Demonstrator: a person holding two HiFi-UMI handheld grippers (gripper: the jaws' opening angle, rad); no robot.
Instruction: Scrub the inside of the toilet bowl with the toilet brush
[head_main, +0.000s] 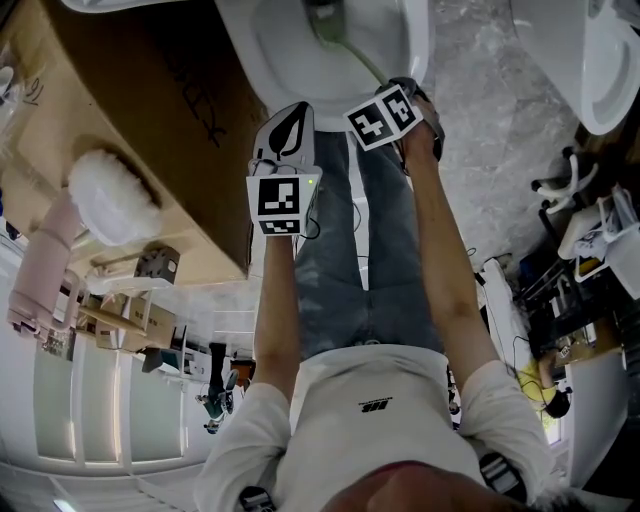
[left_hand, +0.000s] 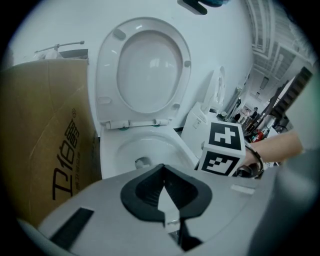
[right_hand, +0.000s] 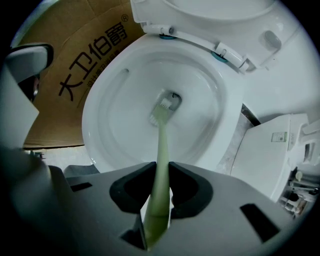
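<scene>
The right gripper (right_hand: 161, 172) is seen clamped on the pale green handle of the toilet brush (right_hand: 161, 142), whose white bristle head (right_hand: 165, 104) is set low inside the toilet bowl (right_hand: 112, 125), at the drain opening. The left gripper (left_hand: 163, 175) is held with its jaws closed together and nothing between them, near the bowl's front rim. The raised seat (left_hand: 145, 70) is shown whole only in the left gripper view, the person's jeans (head_main: 345, 270) only in the head view. "大卫伯爵" is printed on the cardboard box (right_hand: 55, 55); the label on the neighbouring white fixture (right_hand: 265, 160) cannot be read
</scene>
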